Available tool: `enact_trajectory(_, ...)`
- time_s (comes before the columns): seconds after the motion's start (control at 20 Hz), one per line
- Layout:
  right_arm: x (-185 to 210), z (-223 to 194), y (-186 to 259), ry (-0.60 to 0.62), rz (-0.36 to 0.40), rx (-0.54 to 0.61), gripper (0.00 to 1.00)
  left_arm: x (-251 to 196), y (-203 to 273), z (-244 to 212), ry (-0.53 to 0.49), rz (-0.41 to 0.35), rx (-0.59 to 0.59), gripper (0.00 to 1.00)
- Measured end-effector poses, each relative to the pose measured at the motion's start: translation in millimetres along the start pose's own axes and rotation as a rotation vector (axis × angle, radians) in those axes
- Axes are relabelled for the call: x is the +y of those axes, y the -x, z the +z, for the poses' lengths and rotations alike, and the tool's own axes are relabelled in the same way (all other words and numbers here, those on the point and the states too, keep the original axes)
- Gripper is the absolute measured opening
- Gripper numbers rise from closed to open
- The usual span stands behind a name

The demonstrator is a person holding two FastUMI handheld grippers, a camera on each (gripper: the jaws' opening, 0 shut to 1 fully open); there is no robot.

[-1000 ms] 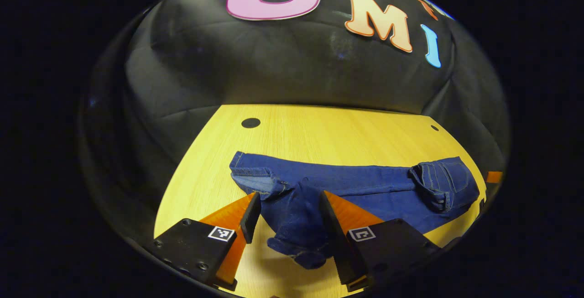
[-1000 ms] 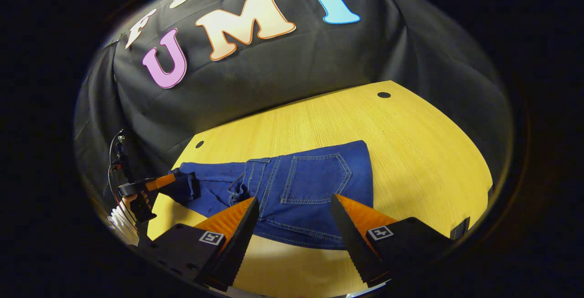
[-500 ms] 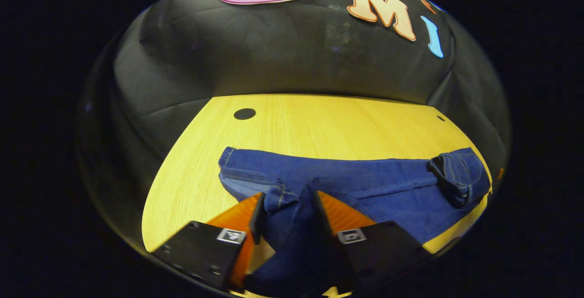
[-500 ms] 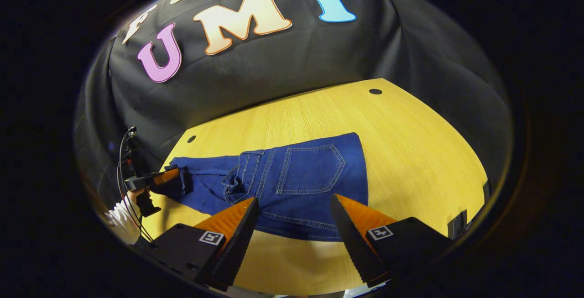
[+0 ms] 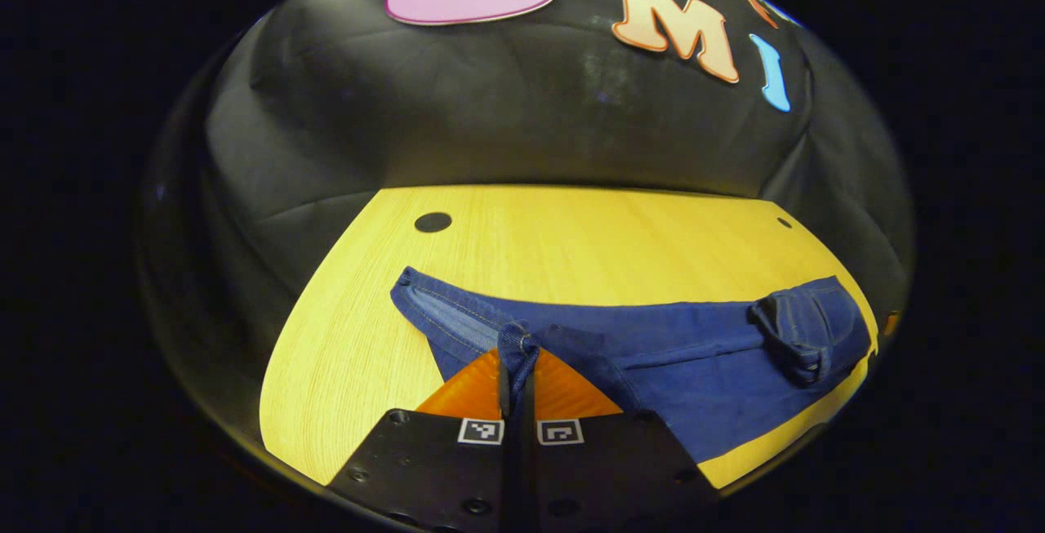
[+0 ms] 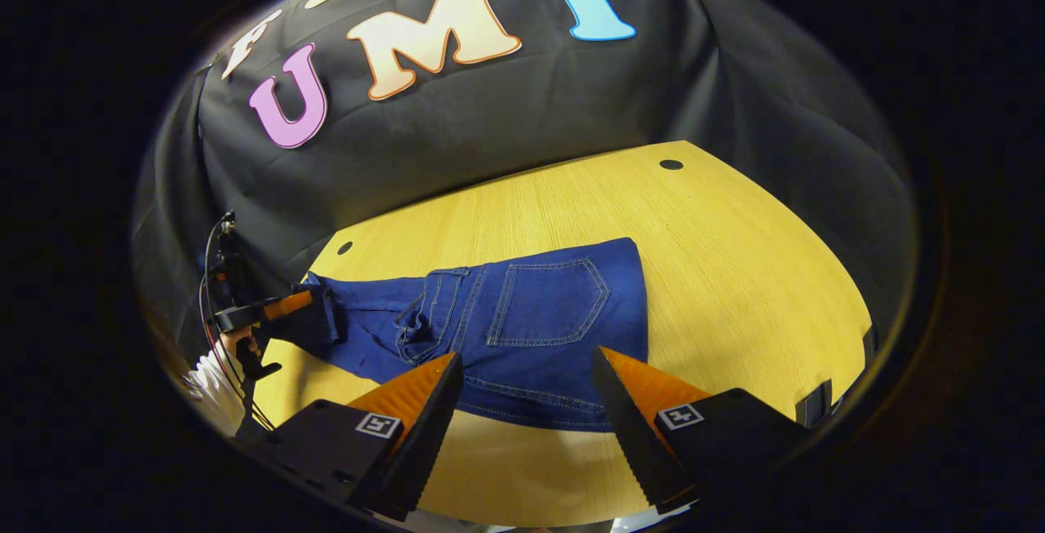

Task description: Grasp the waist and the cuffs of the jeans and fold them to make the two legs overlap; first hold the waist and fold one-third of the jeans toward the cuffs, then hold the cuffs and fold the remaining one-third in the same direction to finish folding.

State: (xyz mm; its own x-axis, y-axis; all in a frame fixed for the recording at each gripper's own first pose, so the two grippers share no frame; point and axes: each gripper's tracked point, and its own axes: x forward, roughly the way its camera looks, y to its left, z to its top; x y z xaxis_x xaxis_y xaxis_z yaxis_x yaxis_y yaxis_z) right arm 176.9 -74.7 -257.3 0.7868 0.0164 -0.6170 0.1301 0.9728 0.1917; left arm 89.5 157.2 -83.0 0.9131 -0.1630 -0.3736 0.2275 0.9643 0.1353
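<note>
The jeans (image 6: 522, 329) lie stretched across the yellow table (image 6: 735, 272), their long axis running side to side in front of the booth wall, waist end toward the right gripper and cuff end toward the left one. In the left gripper view, the left gripper (image 5: 518, 370) has its fingers pressed together on a bunched fold of denim at the near cuff (image 5: 518, 345), with no gap visible between them; the far leg's cuff (image 5: 441, 308) lies flat on the table just beyond and to the left of that pinch. The right gripper view also shows this gripper (image 6: 282, 308) off at the cuff end, held by a hand (image 6: 241, 349) in a pale sleeve. The right gripper (image 6: 526, 394) is spread wide and holds nothing; its fingers straddle the near hem of the waist, with the back pocket (image 6: 551, 304) directly ahead between them. So the waist lies straight forward of the right gripper, which is clearly the nearer one to it, and the cloth edge runs across the gap, not along it. The likely next step is for the right gripper to advance and close on the waist, so that both ends can be lifted and one leg laid over the other.
</note>
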Motion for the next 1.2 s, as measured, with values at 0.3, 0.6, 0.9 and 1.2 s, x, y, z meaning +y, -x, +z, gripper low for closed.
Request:
enact_trajectory(0.3, -29.8, 16.5, 7.9, -0.008, 0.053, -0.021, 0.92, -98.9, 26.9, 49.2, 0.04, -0.111, -0.065, 0.0)
enact_trajectory(0.6, -80.5, 29.8, 16.5, -0.036, 0.11, -0.026, 0.98, -232.7, 39.4, 86.0, 0.065, -0.226, -0.133, 0.0)
enact_trajectory(0.9, -121.1, 39.7, 21.8, -0.019, 0.145, -0.035, 0.98, -357.6, 24.0, 77.7, 0.011, -0.322, -0.102, 0.0)
enact_trajectory(1.2, -146.2, 36.8, 20.2, -0.041, 0.147, -0.032, 0.98, -458.8, 44.4, 31.2, -0.101, -0.493, -0.106, 0.0)
